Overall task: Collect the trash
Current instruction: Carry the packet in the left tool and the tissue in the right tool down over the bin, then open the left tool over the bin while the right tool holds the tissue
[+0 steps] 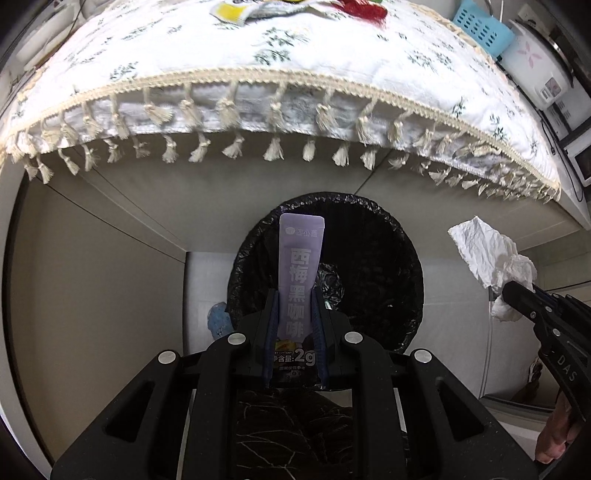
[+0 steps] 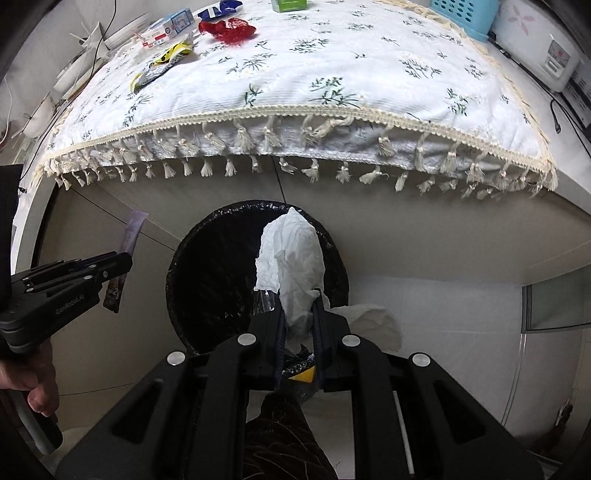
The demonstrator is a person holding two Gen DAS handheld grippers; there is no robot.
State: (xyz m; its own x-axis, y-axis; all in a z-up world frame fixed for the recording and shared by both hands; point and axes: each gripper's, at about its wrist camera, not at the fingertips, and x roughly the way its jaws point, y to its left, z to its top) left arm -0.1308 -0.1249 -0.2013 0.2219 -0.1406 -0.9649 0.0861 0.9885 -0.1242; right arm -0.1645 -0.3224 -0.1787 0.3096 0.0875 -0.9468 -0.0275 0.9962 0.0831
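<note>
A worktop [image 2: 369,66] draped in a white floral cloth with tasselled fringe [image 1: 273,147] is seen at twelve o'clock, with wrappers [image 2: 162,62], a red crumpled wrapper [image 2: 227,29] and a small box [image 2: 168,27] left at eleven o'clock, a blue basket [image 2: 465,16] and a white rice cooker [image 2: 535,48] at one o'clock. Below its edge a black-lined bin [image 1: 388,266] is set on the pale floor. The left claw [image 1: 295,295] is clamped on a purple coffee sachet [image 1: 301,251] held upright over the bin, while crumpled white tissue [image 2: 295,258] is gripped by the right claw [image 2: 301,306] above the bin mouth
</note>
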